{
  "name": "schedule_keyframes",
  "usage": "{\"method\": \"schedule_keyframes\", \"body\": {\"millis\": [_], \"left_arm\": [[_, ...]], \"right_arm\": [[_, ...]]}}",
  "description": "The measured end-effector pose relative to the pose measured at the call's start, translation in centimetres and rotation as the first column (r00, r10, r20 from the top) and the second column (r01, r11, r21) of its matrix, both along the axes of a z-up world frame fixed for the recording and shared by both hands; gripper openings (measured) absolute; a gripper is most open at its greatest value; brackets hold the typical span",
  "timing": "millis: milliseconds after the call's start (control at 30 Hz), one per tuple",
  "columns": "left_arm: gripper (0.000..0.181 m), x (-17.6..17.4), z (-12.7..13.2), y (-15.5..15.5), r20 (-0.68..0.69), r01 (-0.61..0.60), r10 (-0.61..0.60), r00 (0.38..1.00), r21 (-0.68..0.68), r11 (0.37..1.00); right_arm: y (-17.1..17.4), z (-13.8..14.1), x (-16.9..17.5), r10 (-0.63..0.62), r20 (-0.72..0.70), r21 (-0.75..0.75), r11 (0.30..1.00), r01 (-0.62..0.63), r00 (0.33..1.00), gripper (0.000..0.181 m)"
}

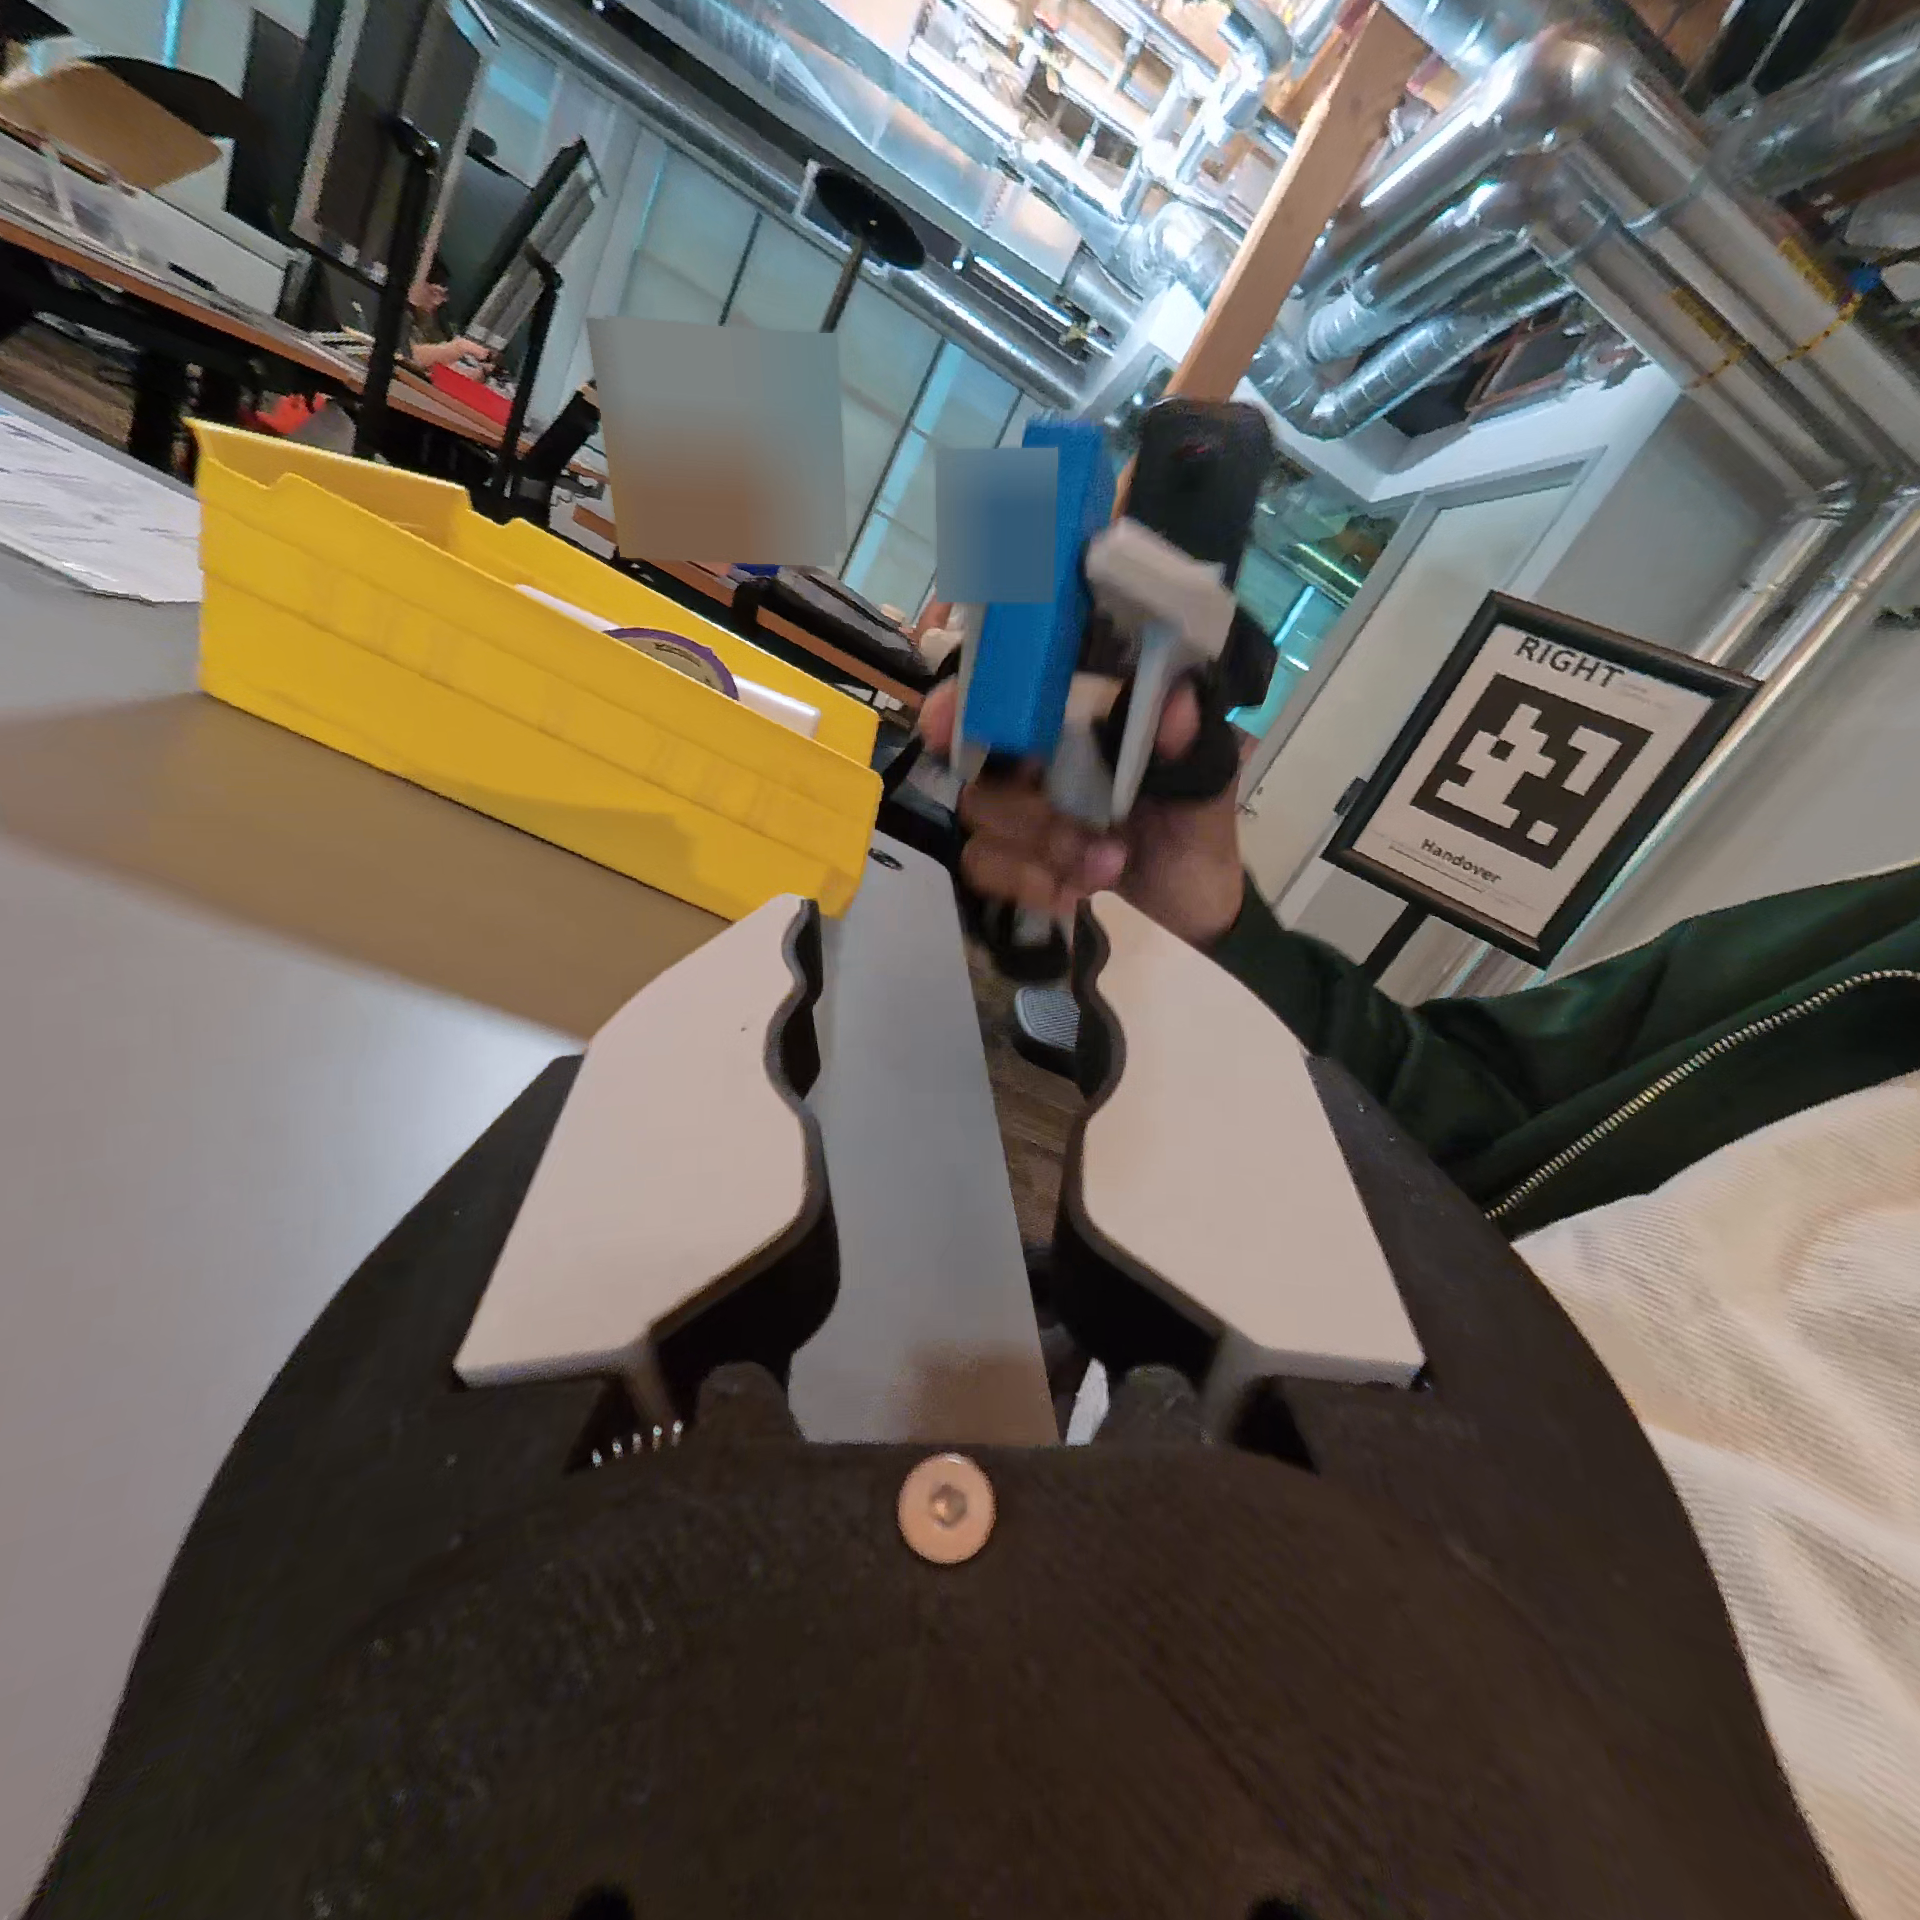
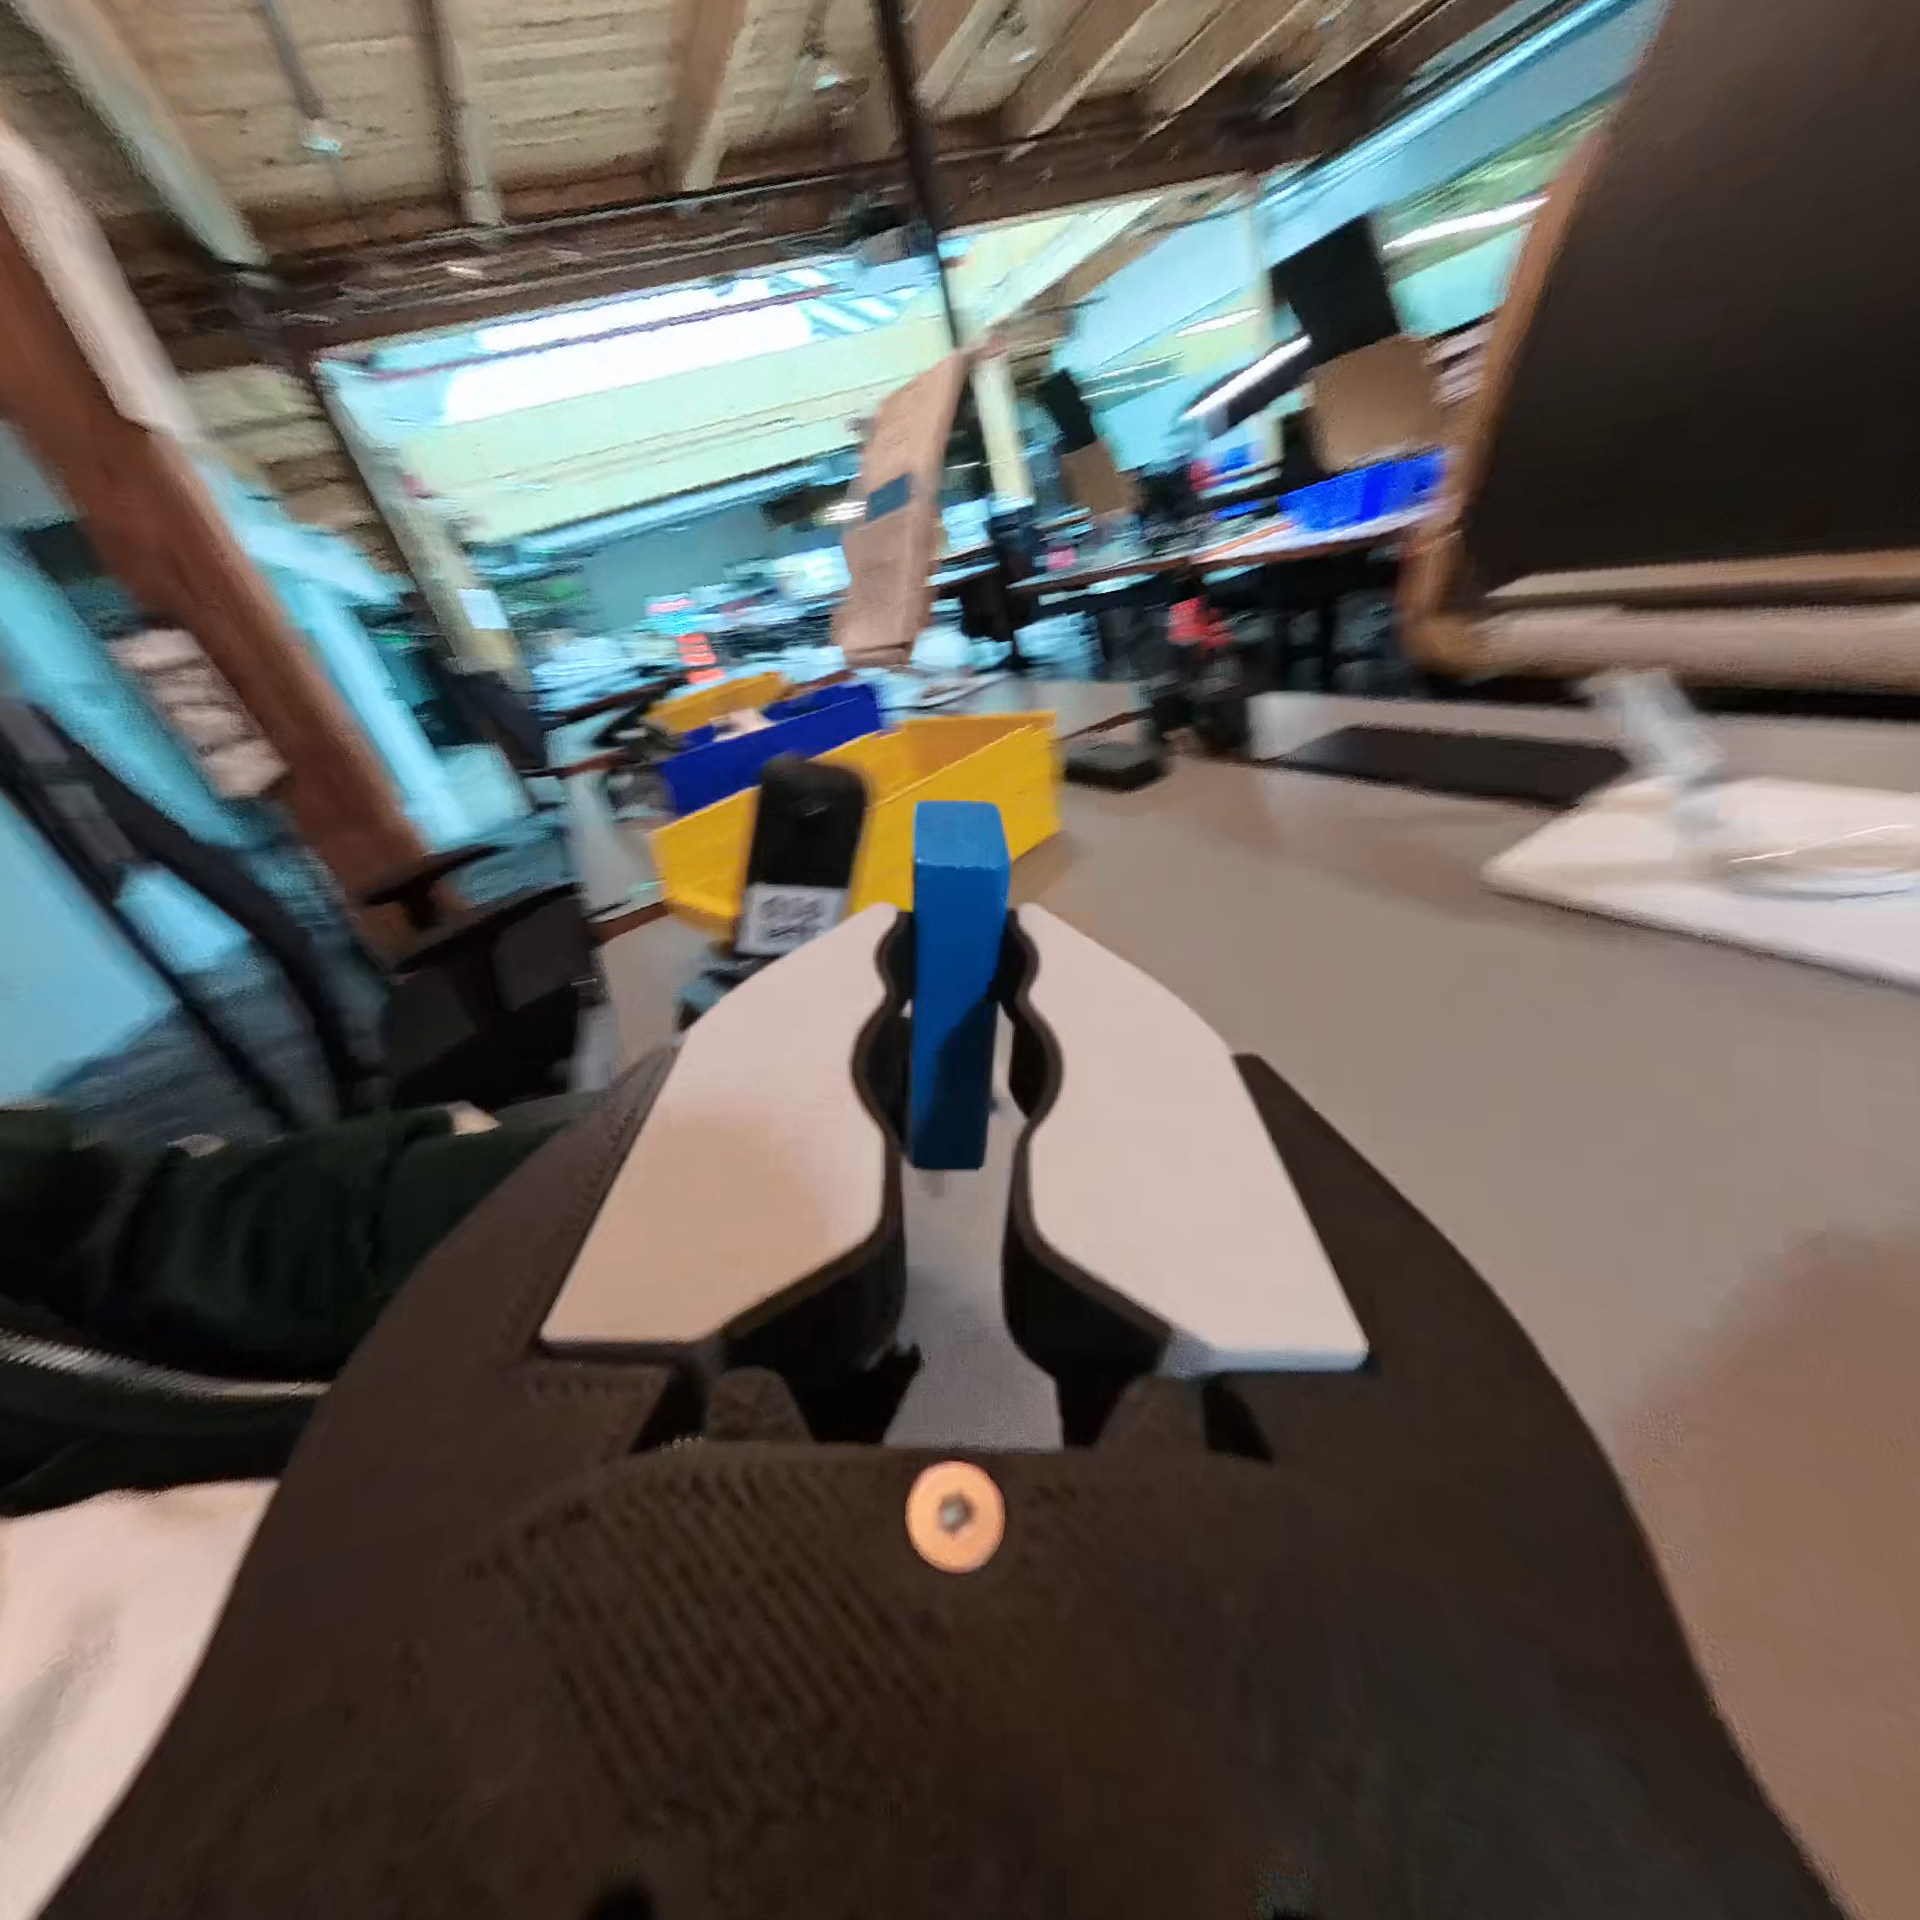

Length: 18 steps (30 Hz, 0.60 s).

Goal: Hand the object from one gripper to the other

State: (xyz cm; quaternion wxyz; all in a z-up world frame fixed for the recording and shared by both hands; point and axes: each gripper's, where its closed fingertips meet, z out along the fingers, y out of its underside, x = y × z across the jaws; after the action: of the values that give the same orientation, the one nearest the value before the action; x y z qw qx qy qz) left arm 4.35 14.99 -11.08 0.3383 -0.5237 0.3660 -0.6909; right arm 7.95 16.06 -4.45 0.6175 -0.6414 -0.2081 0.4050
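Object: blue rectangular block [image 2: 958,987], seemingly painted wood, upright, clamped between the pale fingers of the right gripper [image 2: 954,935], raised above the table; top end proud of the fingertips, lower end free.
Left gripper [image 1: 940,925]: fingers apart, nothing between them, aimed toward the block [image 1: 1023,592], well short of it.
Risk, slip: grip near the fingertips only; likely twist or drop if struck on the way in.
Risk, early release: fall onto the table if let go before the left closes.
Risk, clash: little free block above the right fingers; fingertips apt to collide.
Risk, blur: right view smeared, so alignment hard to judge.
Surface: smooth grey tabletop [image 1: 208,1091]; yellow plastic bin [image 1: 499,665] on it, a purple tape roll [image 1: 675,655] inside.
Room: open workshop with silver ceiling ducts [image 1: 1455,208], a wooden post [image 1: 1299,208], a framed marker sign on a stand [image 1: 1538,758].
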Motion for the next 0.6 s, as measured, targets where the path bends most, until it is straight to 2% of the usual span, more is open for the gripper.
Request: {"method": "schedule_keyframes", "body": {"millis": [67,100,167,200,233,333,400,467,600], "left_arm": [[0.048,-0.1,-0.4,0.3,-0.032,-0.026,0.026,0.999,0.007,1.0],[0.049,-0.2,-0.5,0.5,-0.048,-0.041,0.042,0.998,0.015,0.999],[0.05,-0.3,-0.6,0.8,-0.063,-0.071,0.072,0.995,0.028,0.997],[0.05,-0.3,-0.6,0.9,-0.066,-0.078,0.08,0.995,0.027,0.997],[0.049,-0.3,-0.6,0.8,-0.07,-0.077,0.078,0.994,0.02,0.997],[0.051,-0.1,-0.7,0.9,-0.08,-0.082,0.083,0.993,0.007,0.997],[0.052,-0.1,-0.9,1.1,-0.088,-0.099,0.099,0.991,0.01,0.995],[0.052,-0.1,-1.1,1.2,-0.098,-0.099,0.099,0.99,0.006,0.995],[0.051,-0.5,-1.2,1.7,-0.101,-0.113,0.112,0.989,-0.002,0.994]], "right_arm": [[0.3,2.3,6.0,-0.231,0.094,0.036,0.973,0.229,0.968,0.016],[0.3,2.8,9.6,-0.344,0.155,0.036,0.939,0.343,0.926,0.016],[0.0,1.8,17.2,-0.551,0.323,0.022,0.817,0.576,0.77,0.016],[-0.4,0.7,20.7,-0.619,0.395,0.014,0.743,0.669,0.679,0.016],[-0.8,-0.7,23.4,-0.647,0.447,-0.008,0.688,0.726,0.618,0.016],[-1.3,-5.7,28.0,-0.624,0.547,-0.143,0.587,0.797,0.558,0.016],[-1.3,-7.8,29.7,-0.609,0.62,-0.141,0.534,0.834,0.495,0.016],[-1.1,-9.3,30.3,-0.575,0.679,-0.132,0.516,0.846,0.457,0.016],[-0.8,-11.6,30.4,-0.504,0.748,-0.161,0.494,0.854,0.432,0.016]]}}
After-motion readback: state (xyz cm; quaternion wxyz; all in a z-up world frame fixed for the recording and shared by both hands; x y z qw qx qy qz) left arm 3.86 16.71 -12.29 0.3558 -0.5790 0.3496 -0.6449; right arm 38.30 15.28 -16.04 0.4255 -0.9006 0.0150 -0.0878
